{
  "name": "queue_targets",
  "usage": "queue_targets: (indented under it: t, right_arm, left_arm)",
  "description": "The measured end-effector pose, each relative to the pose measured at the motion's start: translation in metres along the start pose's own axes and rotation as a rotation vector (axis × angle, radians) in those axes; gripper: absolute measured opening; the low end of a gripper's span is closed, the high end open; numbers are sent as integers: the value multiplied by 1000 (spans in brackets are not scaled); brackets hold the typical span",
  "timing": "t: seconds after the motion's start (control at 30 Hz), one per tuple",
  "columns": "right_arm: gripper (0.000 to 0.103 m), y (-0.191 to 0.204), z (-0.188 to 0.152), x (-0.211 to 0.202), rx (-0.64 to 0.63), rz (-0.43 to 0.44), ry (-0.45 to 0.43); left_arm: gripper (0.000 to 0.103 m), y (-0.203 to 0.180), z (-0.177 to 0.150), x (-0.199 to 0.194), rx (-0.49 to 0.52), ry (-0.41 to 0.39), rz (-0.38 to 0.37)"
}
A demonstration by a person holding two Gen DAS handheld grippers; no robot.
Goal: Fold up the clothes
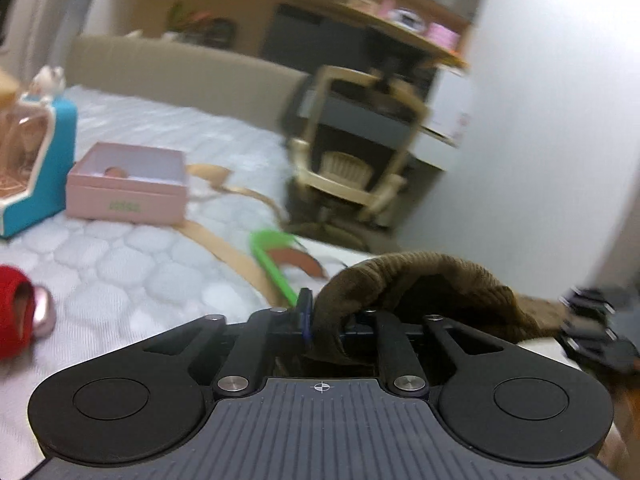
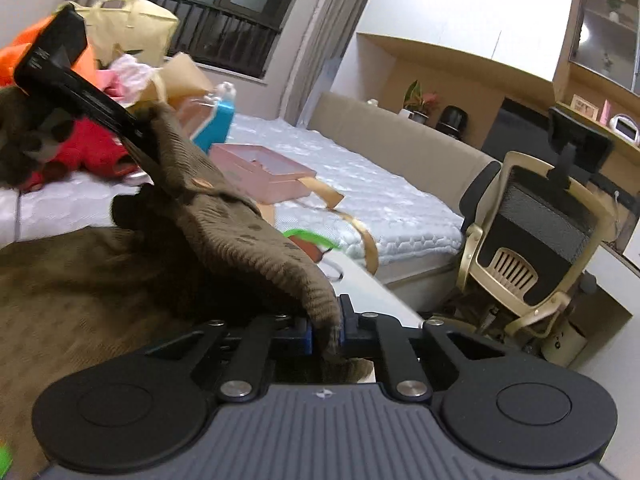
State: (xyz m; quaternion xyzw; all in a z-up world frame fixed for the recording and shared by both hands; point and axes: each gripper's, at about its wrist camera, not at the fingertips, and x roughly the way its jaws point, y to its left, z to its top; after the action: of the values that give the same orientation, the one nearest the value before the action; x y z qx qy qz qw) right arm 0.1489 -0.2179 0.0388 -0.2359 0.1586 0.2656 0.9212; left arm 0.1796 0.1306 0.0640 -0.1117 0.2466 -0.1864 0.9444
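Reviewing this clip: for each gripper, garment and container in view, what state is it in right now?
left gripper: shut on the brown sweater's ribbed edge.
right gripper: shut on the same edge.
brown sweater: edge lifted, rest lying bunched below.
pink box: open, no lid on it, sitting on the bed.
red garment: crumpled, unfolded, on the bed.
office chair: unoccupied.

The brown ribbed-knit garment (image 2: 224, 216) hangs lifted by its edge, its remainder bunched loosely below.
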Motion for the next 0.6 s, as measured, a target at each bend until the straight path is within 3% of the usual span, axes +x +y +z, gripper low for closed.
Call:
queue_targets:
  t: [0.03, 0.07, 0.13, 0.2, 0.27, 0.33, 0.37, 0.47, 0.6]
  right_arm:
    - [13, 8, -13, -10, -24, 16, 19]
    - [17, 14, -25, -19, -39, 27, 45]
    - [26, 24, -50, -32, -48, 36, 109]
    - [34, 31, -74, -45, -35, 48, 171]
    - [40, 23, -87, -58, 63, 66, 203]
    - [51, 12, -90, -70, 169, 97, 197]
    - [62, 5, -88, -76, 224, 116, 177]
    - [69, -10, -82, -92, 363, 169, 114]
    - [74, -21, -73, -79, 481, 130, 67]
  left_arm:
    - [27, -8, -14, -11, 24, 29, -11]
    - [44, -15, -28, -23, 49, 58, -21]
    - [66, -20, -57, -34, 71, 150, -35]
    - [72, -20, -79, -38, 60, 224, -51]
    - [81, -16, -96, -41, 30, 286, -73]
    - [94, -6, -100, -43, -51, 291, -122]
    - [94, 0, -99, -46, -99, 284, -165]
    - [95, 9, -96, -61, -154, 232, -260]
    - [98, 12, -93, -66, -173, 184, -240]
